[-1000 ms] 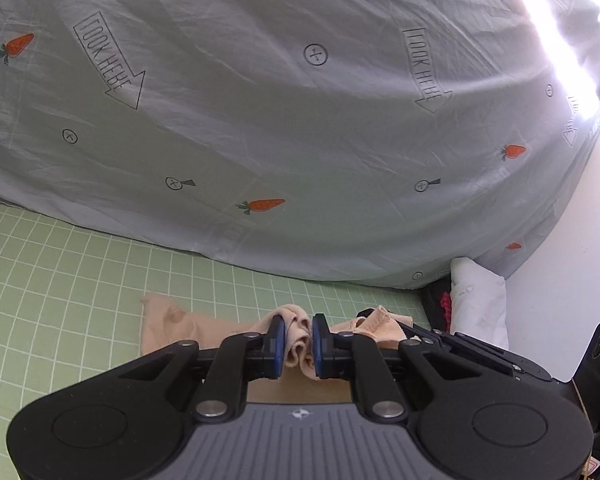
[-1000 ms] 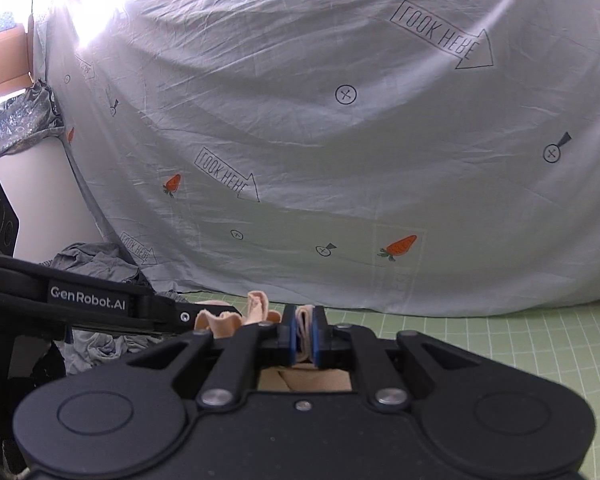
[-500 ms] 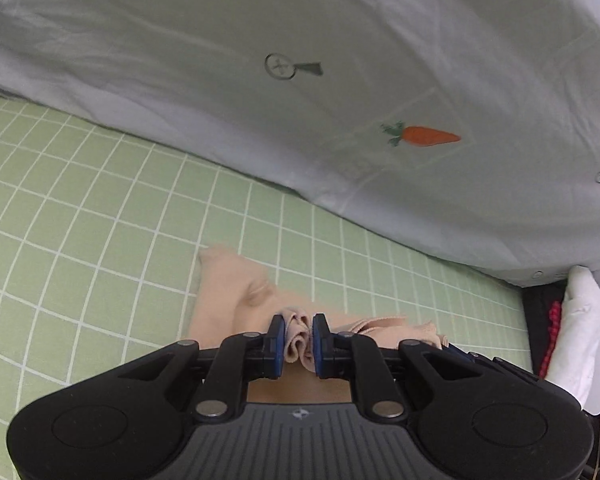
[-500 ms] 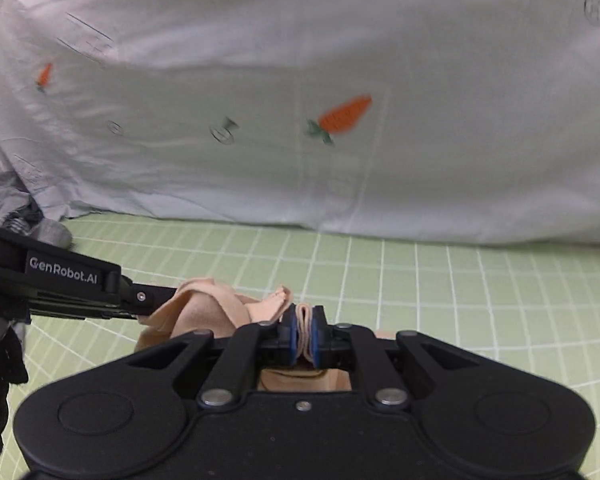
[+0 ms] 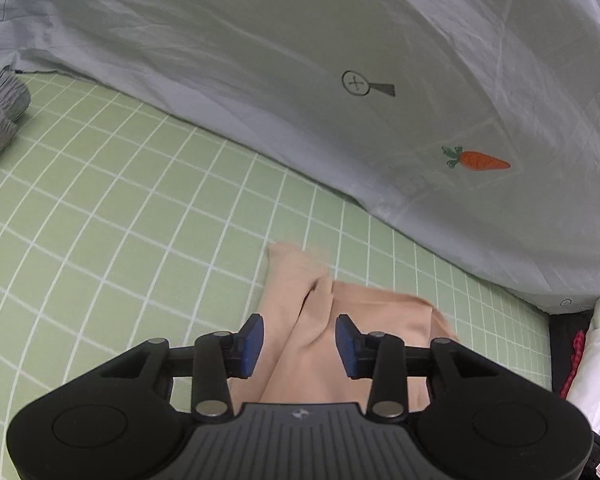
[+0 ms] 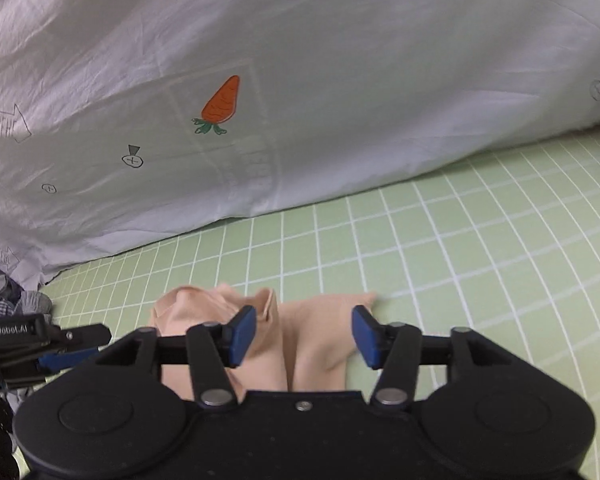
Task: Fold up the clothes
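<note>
A small peach garment point(image 5: 320, 320) lies flat on the green grid mat point(image 5: 120, 220), with a crease down its middle. My left gripper point(image 5: 300, 346) hovers just above its near edge, open, blue pads apart and nothing between them. In the right wrist view the same peach garment point(image 6: 312, 328) lies on the mat point(image 6: 480, 260), with a bump at its left end. My right gripper point(image 6: 304, 336) is open over it, not holding anything. The left gripper's body point(image 6: 40, 344) shows at the left edge of that view.
A pale grey sheet point(image 5: 340, 80) printed with carrots and arrows bulges along the far side of the mat. A grey knitted item point(image 5: 0, 120) lies at the left. White and red cloth point(image 5: 596, 360) lies off the mat's right edge. Grey clothes point(image 6: 16, 304) are piled at the left.
Both grippers were shut on bunched peach fabric; they lowered it onto the mat and opened. The garment now lies flat beneath them.
</note>
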